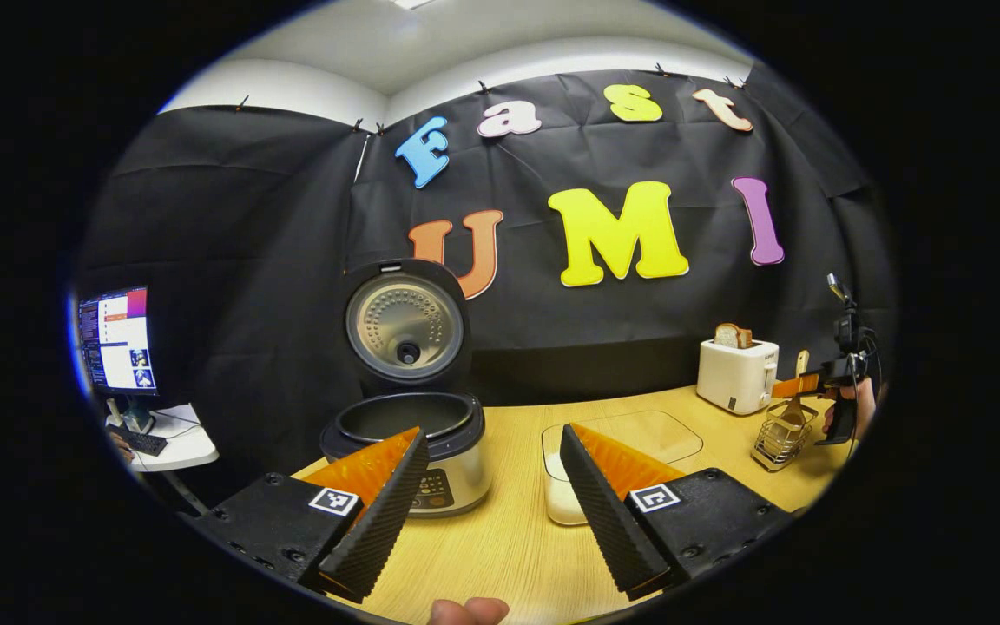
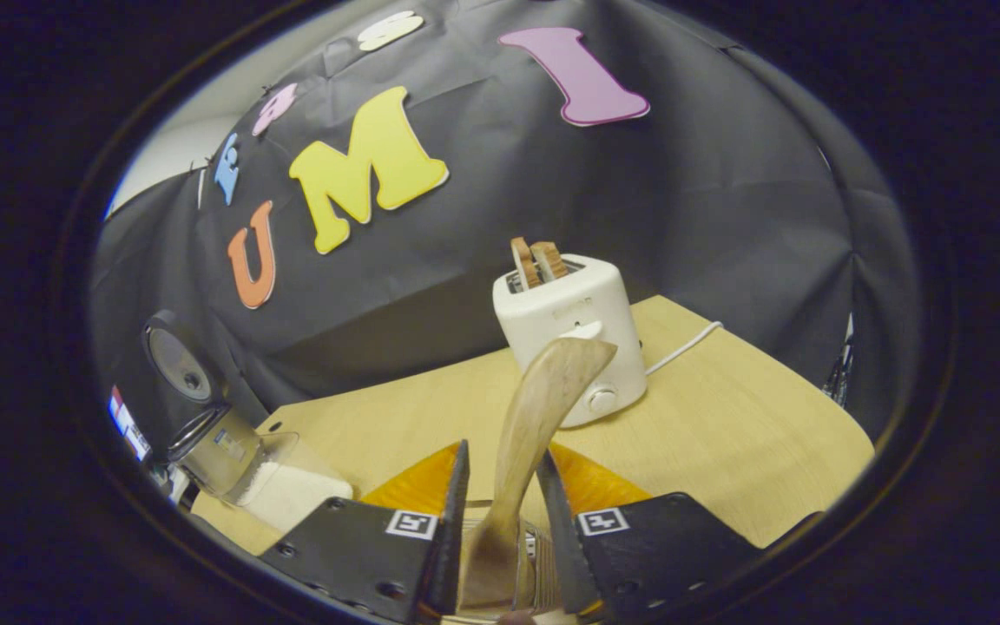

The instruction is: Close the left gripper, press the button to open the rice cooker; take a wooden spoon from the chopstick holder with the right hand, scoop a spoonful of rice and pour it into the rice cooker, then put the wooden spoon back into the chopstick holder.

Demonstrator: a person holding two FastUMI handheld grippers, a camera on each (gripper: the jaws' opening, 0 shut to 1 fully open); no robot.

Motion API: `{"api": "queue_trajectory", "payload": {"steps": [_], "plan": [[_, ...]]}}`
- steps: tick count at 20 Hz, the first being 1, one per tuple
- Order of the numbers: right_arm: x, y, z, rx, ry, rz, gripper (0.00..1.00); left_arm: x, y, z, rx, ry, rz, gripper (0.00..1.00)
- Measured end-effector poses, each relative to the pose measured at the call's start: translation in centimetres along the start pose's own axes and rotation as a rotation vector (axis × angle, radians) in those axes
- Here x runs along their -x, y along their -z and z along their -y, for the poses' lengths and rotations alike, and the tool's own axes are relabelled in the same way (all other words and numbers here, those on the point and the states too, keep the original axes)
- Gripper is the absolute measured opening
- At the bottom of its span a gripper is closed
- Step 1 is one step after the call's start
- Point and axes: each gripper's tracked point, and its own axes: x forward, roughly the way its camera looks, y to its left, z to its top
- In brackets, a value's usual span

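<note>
Straddling the wooden spoon (image 2: 535, 425), the right gripper (image 2: 500, 512) stands narrowly apart, contact unclear; the left gripper (image 1: 491, 486) gapes empty, holder (image 2: 500, 564) mostly hidden.

R claw (image 2: 500, 486) round wooden spoon (image 2: 535, 417), toaster (image 2: 574, 334) behind

The left gripper (image 1: 491, 499) has black ribbed fingers (image 1: 378, 521) backed with orange, on black screwed blocks bearing square black-and-white markers. The right gripper (image 2: 500, 529) looks identical: black fingers, orange backing, markers, screws.
</note>
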Motion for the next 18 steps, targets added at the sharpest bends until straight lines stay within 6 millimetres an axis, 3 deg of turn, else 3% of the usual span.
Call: {"api": "queue_trajectory", "payload": {"steps": [2,4,6,8,15,18], "plan": [[-0.1,0.0,-0.1,-0.022,-0.015,0.001,0.22,-0.1,0.2,-0.1,-0.001,-0.002,-0.004,0.97],[0.3,-0.5,-0.7,-0.048,-0.046,0.016,0.18,0.0,0.2,-0.3,0.000,-0.005,-0.005,0.98],[0.5,-0.6,-0.8,-0.026,-0.031,0.025,0.05,0.1,0.3,-0.4,0.000,-0.006,-0.006,0.97],[0.8,-0.6,-1.5,0.011,-0.022,0.035,0.05,0.2,0.2,-0.5,-0.003,-0.006,-0.001,0.97],[4.0,-5.0,-4.0,0.126,0.010,0.183,0.05,0.6,0.5,-1.3,0.014,-0.007,0.031,0.97],[5.1,-6.8,-4.9,0.174,0.048,0.246,0.00,0.9,0.3,-2.3,0.029,-0.013,0.062,0.97]]}}
